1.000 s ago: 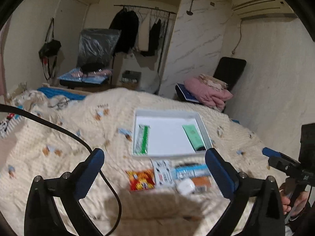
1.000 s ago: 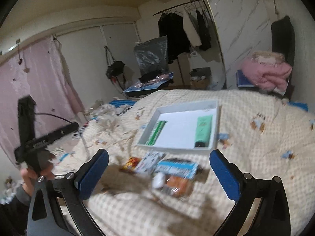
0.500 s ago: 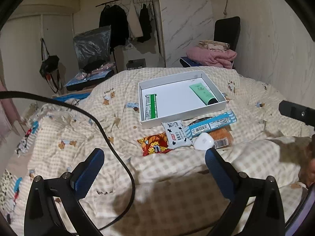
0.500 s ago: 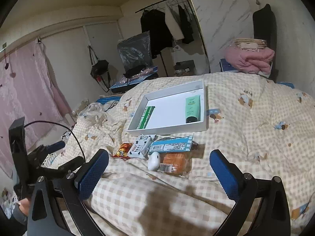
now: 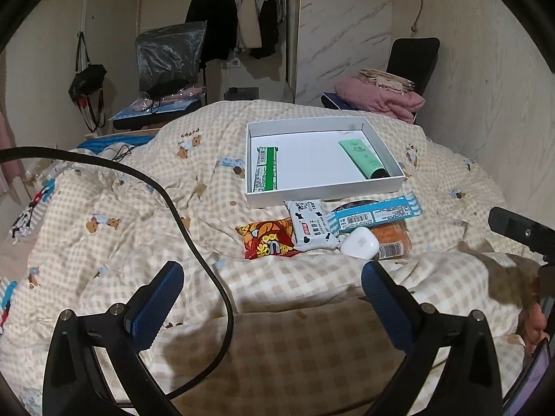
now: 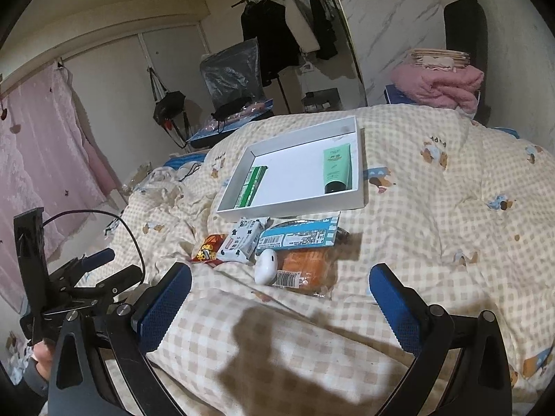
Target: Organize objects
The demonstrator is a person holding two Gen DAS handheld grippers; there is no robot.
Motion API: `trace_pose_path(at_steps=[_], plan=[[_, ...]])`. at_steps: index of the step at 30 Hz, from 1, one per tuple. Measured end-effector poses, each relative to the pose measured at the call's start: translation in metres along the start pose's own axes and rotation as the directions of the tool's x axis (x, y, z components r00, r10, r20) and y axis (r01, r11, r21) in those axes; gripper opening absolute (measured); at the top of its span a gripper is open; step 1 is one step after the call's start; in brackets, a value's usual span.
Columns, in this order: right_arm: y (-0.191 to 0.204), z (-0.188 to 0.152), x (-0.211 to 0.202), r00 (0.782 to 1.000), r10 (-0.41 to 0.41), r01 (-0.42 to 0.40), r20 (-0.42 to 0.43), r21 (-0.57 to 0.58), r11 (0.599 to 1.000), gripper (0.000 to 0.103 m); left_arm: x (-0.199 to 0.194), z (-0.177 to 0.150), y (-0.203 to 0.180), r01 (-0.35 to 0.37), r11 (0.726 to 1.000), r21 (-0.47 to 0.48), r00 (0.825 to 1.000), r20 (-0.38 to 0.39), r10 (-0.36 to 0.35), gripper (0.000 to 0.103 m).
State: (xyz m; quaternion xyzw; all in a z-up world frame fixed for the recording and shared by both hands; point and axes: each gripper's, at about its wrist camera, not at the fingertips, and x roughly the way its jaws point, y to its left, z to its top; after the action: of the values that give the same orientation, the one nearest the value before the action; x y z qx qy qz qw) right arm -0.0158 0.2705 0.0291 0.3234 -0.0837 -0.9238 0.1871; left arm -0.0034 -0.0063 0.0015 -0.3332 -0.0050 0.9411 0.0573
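Observation:
A white tray (image 5: 326, 192) (image 6: 295, 206) lies on the checked quilt, holding a green tube (image 5: 362, 157) (image 6: 336, 170) and a green-and-white strip pack (image 5: 266, 170) (image 6: 250, 187). In front of it lie a red-yellow snack packet (image 5: 267, 239) (image 6: 205, 252), a black-and-white packet (image 5: 310, 230) (image 6: 242, 241), a blue box (image 5: 378, 216) (image 6: 298, 235), a white earbud case (image 5: 359, 242) (image 6: 265, 267) and an orange packet (image 5: 392, 241) (image 6: 307, 270). My left gripper (image 5: 270, 289) and right gripper (image 6: 281, 287) hover open and empty, short of the pile.
A black cable (image 5: 173, 204) loops across the quilt on the left. Beyond the bed stand a black chair with pink folded blankets (image 5: 381, 98) (image 6: 440, 83), a clothes rail (image 5: 239, 17) and a covered chair (image 5: 166, 55). A pink curtain (image 6: 38, 145) hangs at the left.
Both cameras have steadied and drawn slightly nearer the pile; the tray and items sit larger and more centred. Nothing on the quilt has moved, and both grippers stay open.

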Motion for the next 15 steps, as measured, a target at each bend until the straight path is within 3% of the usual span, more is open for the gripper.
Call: trace_pose_path(at_steps=[13, 15], plan=[[0.002, -0.001, -0.001, 1.0, -0.001, 0.001, 0.013, -0.007, 1.0, 0.103, -0.001, -0.004, 0.01, 0.044, 0.998, -0.05, 0.999, 0.009, -0.043, 0.102], [0.002, -0.001, -0.001, 1.0, -0.003, 0.003, 0.015, -0.006, 1.0, 0.103, -0.004, -0.004, 0.011, 0.046, 0.997, -0.056, 0.999, 0.022, -0.045, 0.095]])
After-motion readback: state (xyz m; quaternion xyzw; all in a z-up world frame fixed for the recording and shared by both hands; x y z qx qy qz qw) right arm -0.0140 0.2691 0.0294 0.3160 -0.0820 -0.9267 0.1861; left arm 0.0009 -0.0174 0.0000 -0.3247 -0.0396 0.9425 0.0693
